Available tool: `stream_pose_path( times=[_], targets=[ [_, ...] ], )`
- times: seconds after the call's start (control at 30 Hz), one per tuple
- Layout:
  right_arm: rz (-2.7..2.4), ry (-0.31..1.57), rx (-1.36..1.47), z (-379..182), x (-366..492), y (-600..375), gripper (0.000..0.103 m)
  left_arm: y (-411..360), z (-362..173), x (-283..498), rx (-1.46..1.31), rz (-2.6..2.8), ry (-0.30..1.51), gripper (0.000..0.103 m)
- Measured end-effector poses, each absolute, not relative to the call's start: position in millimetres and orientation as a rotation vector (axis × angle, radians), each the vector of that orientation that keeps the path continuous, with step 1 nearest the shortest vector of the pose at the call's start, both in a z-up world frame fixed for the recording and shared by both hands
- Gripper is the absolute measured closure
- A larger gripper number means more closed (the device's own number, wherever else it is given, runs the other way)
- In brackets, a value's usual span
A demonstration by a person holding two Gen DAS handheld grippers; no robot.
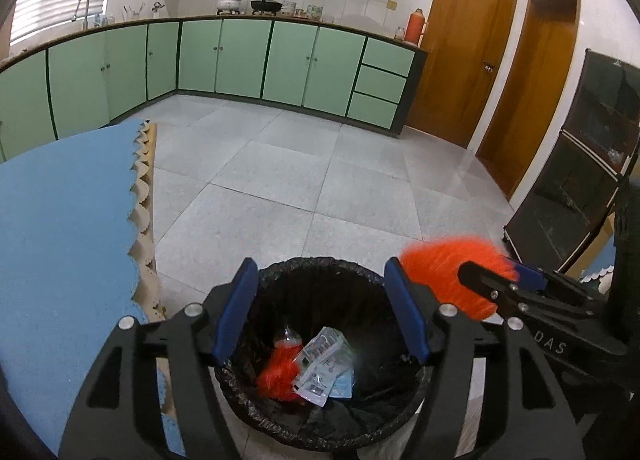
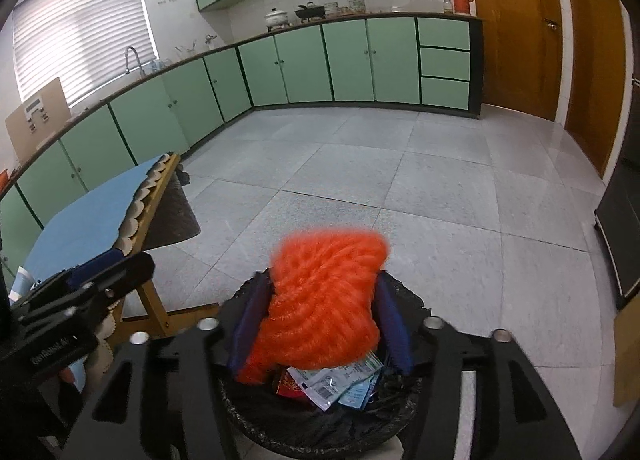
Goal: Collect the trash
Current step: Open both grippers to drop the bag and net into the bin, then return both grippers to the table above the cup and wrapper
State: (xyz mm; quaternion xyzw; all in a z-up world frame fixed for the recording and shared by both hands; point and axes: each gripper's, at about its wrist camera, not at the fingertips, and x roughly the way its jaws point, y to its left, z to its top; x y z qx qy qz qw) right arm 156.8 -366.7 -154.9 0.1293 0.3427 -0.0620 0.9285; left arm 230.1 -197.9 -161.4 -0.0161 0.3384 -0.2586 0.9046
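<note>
A bin lined with a black bag (image 1: 320,272) stands on the floor below both grippers. Inside lie an orange mesh net (image 1: 278,374), a clear wrapper (image 1: 320,364) and a red packet (image 2: 290,386). My left gripper (image 1: 322,312) is open and empty over the bin mouth. My right gripper (image 2: 320,324) is shut on a second orange mesh net (image 2: 326,300), held above the bin (image 2: 400,288). In the left wrist view this net (image 1: 444,264) and the right gripper (image 1: 496,280) show at the bin's right rim.
A table with a blue cloth (image 1: 64,228) stands to the left on wooden legs (image 2: 154,300). A dark cabinet (image 1: 572,180) stands to the right. Green kitchen cabinets (image 1: 240,56) and wooden doors (image 1: 456,48) line the far walls, across grey floor tiles (image 2: 400,188).
</note>
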Motion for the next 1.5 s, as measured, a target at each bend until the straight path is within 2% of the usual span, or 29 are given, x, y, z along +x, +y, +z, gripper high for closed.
stream_pose_path(
  times=[0.27,0.33,0.43,0.6,1.0,1.3,1.5],
  targets=[
    [-0.124,0.676,0.262,-142,152,-366,0.039,-184,-140,220,-0.045,-0.512,0.637,0.039],
    [-0.123,0.661,0.257,-135,148,-361,0.031,-176,-133,216,-0.044,-0.502,0.62,0.037],
    [-0.118,0.633,0.248,-123,142,-352,0.019,-159,-122,208,-0.047,-0.475,0.592,0.028],
    [-0.08,0.601,0.255,-106,138,-330,0.01,-121,-102,197,-0.04,-0.397,0.536,0.018],
    [0.123,0.552,0.182,-81,152,-222,0.009,16,-80,171,-0.019,-0.101,0.488,0.017],
    [0.309,0.581,0.126,-86,169,-118,0.009,108,-79,154,-0.033,0.097,0.492,0.017],
    [0.382,0.586,0.072,-95,172,-58,0.013,142,-86,144,-0.038,0.162,0.507,0.017]
  ],
)
